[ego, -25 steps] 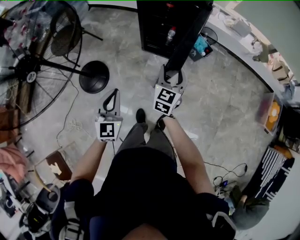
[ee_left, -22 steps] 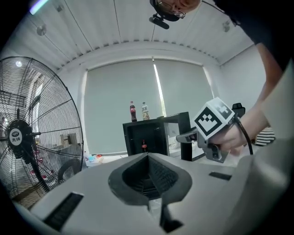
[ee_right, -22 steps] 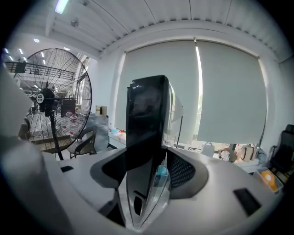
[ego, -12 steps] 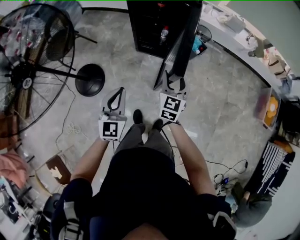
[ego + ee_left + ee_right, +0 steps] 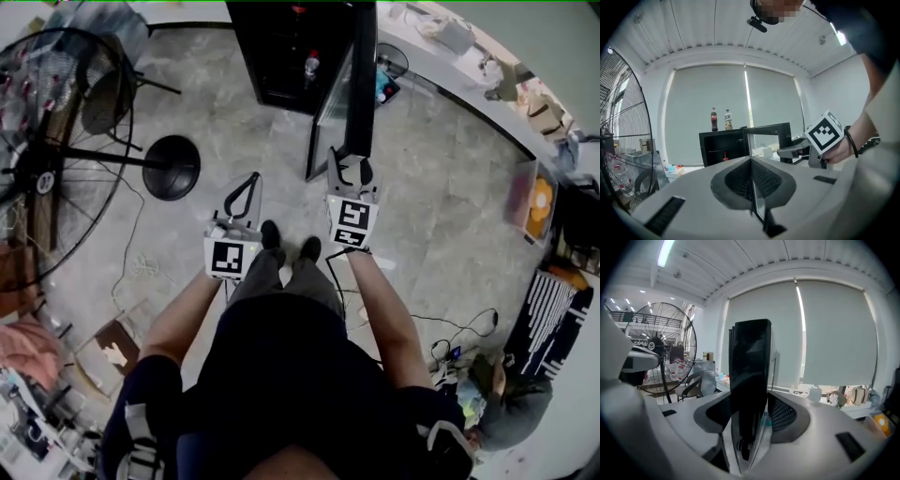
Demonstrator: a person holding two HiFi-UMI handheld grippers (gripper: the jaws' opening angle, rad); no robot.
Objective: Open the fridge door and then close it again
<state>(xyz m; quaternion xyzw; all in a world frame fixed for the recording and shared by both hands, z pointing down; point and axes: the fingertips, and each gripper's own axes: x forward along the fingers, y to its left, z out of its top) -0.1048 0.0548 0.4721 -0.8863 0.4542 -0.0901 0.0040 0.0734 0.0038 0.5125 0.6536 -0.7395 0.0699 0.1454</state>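
Observation:
A black fridge (image 5: 281, 56) stands at the top of the head view with its door (image 5: 356, 84) swung out toward me. My right gripper (image 5: 351, 161) straddles the door's free edge. In the right gripper view that dark edge (image 5: 749, 376) fills the gap between the pads; the jaws have just been closing on it. My left gripper (image 5: 251, 178) hangs shut and empty to the left of the door, above the person's shoes. The left gripper view shows the open fridge (image 5: 723, 149), its door (image 5: 768, 136) and the right gripper (image 5: 787, 152) on it.
A large floor fan (image 5: 47, 159) with a round black base (image 5: 171, 167) stands at the left. Two bottles (image 5: 714, 119) sit on top of the fridge. A cluttered white counter (image 5: 469, 66) curves along the right, and cables (image 5: 450, 337) lie on the floor.
The right gripper has stayed on the door's edge while door and gripper swung together. The left gripper has moved forward and to the right. The fridge sits further left in the head view.

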